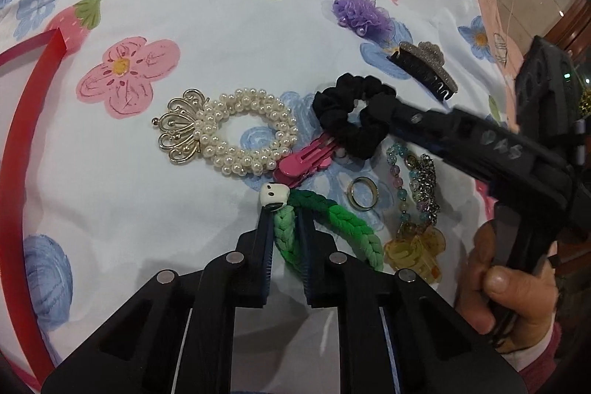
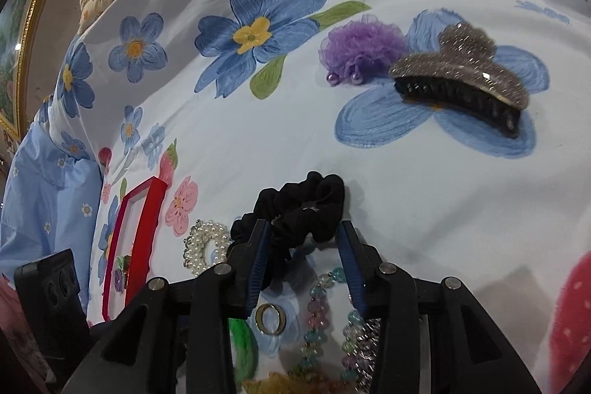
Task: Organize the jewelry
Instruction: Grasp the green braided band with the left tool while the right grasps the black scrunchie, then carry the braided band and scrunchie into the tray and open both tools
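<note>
Left gripper [image 1: 283, 220] clamped with rubber-lined fingers [image 1: 264, 239] on a braided green cord band [image 1: 332, 228] carrying a glossy white bead, near edge of the cluster on the smooth floral bedsheet [image 1: 221, 24]. Right gripper [image 2: 304, 235] spread apart around a ruched black fabric scrunchie [image 2: 299, 209], not closed. Nearby: pearl bracelet with gold filigree crown [image 1: 236, 132], plain metal ring [image 1: 364, 197], glittery claw clip [image 2: 465, 76] far right.

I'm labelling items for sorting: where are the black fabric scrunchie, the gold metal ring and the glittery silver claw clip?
black fabric scrunchie [image 1: 334, 106]: left wrist view, on its left gathered loop.
gold metal ring [image 1: 363, 194]: left wrist view, on its band.
glittery silver claw clip [image 2: 461, 61]: right wrist view, on its sparkly top.
</note>
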`<action>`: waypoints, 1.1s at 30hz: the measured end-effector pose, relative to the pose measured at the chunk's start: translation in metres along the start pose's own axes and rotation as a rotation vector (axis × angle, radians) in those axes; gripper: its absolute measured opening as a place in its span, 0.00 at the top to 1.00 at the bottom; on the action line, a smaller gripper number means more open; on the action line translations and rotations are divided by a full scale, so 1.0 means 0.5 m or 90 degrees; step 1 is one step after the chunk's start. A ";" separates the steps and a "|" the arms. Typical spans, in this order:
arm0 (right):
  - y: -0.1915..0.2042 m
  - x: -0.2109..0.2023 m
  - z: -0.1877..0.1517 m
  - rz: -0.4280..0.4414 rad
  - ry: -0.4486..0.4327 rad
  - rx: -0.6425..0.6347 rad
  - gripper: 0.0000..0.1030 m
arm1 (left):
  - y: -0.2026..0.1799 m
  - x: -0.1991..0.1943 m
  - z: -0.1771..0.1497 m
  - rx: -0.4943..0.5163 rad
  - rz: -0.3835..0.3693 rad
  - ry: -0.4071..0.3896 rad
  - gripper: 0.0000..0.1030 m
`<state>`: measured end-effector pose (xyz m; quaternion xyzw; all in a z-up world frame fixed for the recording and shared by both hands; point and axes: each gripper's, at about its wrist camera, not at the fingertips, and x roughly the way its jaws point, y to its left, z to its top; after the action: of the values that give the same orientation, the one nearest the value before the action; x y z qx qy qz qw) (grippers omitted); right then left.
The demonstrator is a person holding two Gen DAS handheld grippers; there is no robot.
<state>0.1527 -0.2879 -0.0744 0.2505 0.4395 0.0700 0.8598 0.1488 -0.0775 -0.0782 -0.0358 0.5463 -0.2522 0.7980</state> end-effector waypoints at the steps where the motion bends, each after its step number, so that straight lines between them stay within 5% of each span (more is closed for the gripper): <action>1: 0.005 0.006 -0.003 -0.003 0.004 -0.008 0.74 | 0.001 -0.003 -0.001 0.002 0.001 -0.003 0.91; 2: 0.008 0.011 -0.004 -0.004 0.007 -0.013 0.87 | 0.001 -0.008 -0.002 0.004 0.002 -0.006 0.91; 3: 0.010 0.013 -0.007 -0.004 0.008 -0.015 0.87 | 0.004 -0.016 -0.005 0.004 0.000 -0.013 0.91; 16: 0.055 -0.081 -0.042 0.062 -0.046 -0.036 0.89 | 0.063 -0.146 -0.033 -0.034 -0.005 -0.092 0.91; 33: 0.223 -0.083 -0.129 0.147 -0.010 -0.125 0.89 | 0.193 -0.275 -0.098 -0.110 0.040 -0.155 0.91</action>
<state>0.0879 -0.1819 -0.0209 0.2144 0.3920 0.2096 0.8697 0.1023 0.0782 -0.0125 -0.1175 0.4660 -0.1730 0.8597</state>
